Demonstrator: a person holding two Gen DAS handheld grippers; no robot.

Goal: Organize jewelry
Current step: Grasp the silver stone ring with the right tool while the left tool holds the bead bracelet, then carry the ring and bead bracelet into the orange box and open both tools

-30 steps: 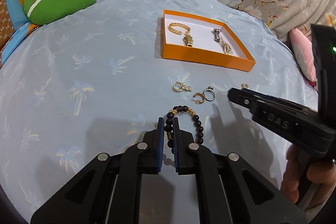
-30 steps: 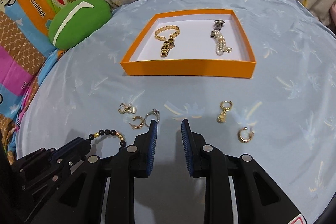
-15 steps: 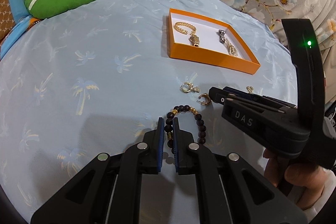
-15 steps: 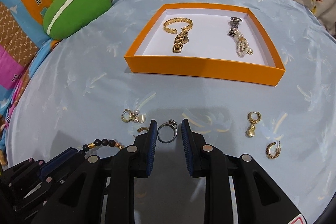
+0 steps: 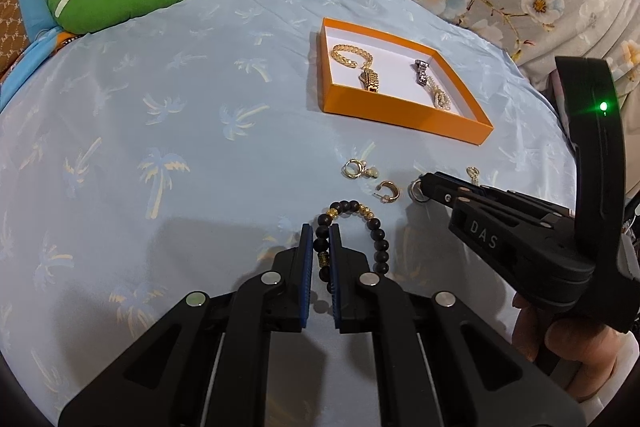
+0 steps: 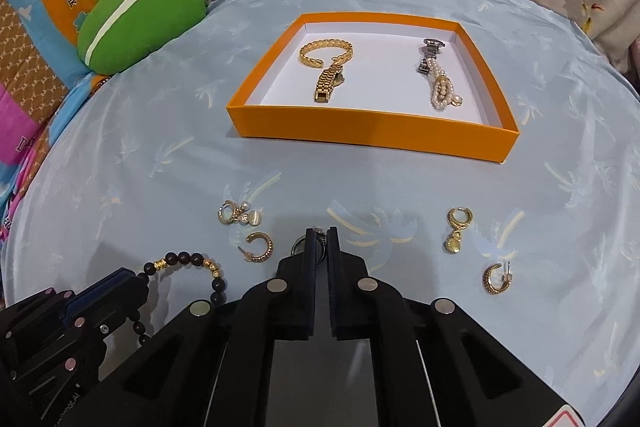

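Right gripper (image 6: 318, 233) clamps the ring (image 6: 298, 247), seemingly edge-up; left gripper (image 5: 321, 229) pinches the beaded bracelet (image 5: 352, 227).

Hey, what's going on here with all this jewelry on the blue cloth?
A person is sorting jewelry into an orange box with two handheld grippers. The left gripper is shut on a dark beaded bracelet, and the right gripper is shut on a silver ring; both pieces seem to lie low on the cloth. A gold bracelet and a pearl piece already lie in the box. Four gold earrings, like this hoop, wait on the cloth.
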